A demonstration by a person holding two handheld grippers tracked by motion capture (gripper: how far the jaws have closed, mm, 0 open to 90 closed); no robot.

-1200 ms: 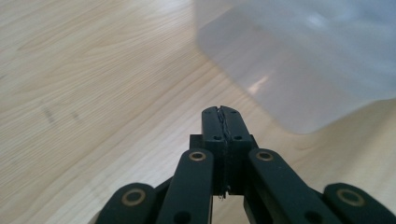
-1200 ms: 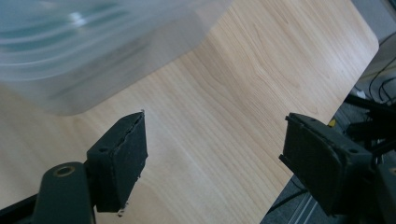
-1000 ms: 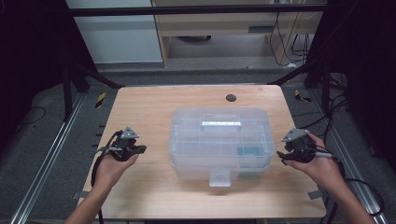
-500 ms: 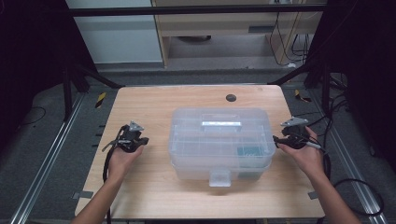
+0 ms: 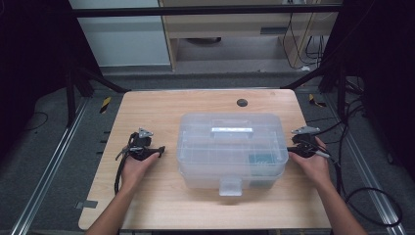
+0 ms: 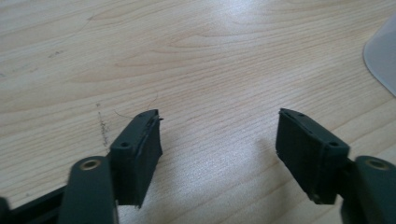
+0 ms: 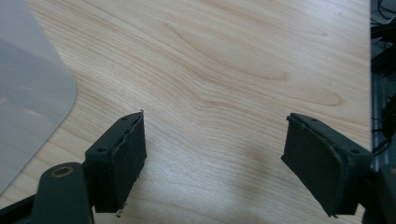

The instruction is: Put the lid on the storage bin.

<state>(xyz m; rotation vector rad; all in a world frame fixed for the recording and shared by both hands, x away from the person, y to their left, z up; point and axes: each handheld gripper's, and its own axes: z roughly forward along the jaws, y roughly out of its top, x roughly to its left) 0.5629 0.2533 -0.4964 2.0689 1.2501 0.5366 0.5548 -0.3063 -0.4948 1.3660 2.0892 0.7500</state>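
A clear plastic toolbox (image 5: 232,147) with a handle on its lid and a front latch (image 5: 230,185) stands shut in the middle of the wooden table (image 5: 147,112). My left gripper (image 5: 159,149) is held just left of the box, jaws wide open over bare wood (image 6: 217,140). The box's corner (image 6: 383,60) shows at the right edge of the left gripper view. My right gripper (image 5: 289,149) sits at the box's right end, open with nothing between its jaws (image 7: 215,144). The box's corner (image 7: 28,93) lies to the left in the right gripper view.
A dark round grommet hole (image 5: 242,103) sits near the table's far edge. Cables (image 5: 372,196) trail off the right side of the table. A metal frame and dark floor surround the table. Bare wood lies in front of and behind the box.
Both hands have moved forward and inward toward the ends of the box. The box has not moved.
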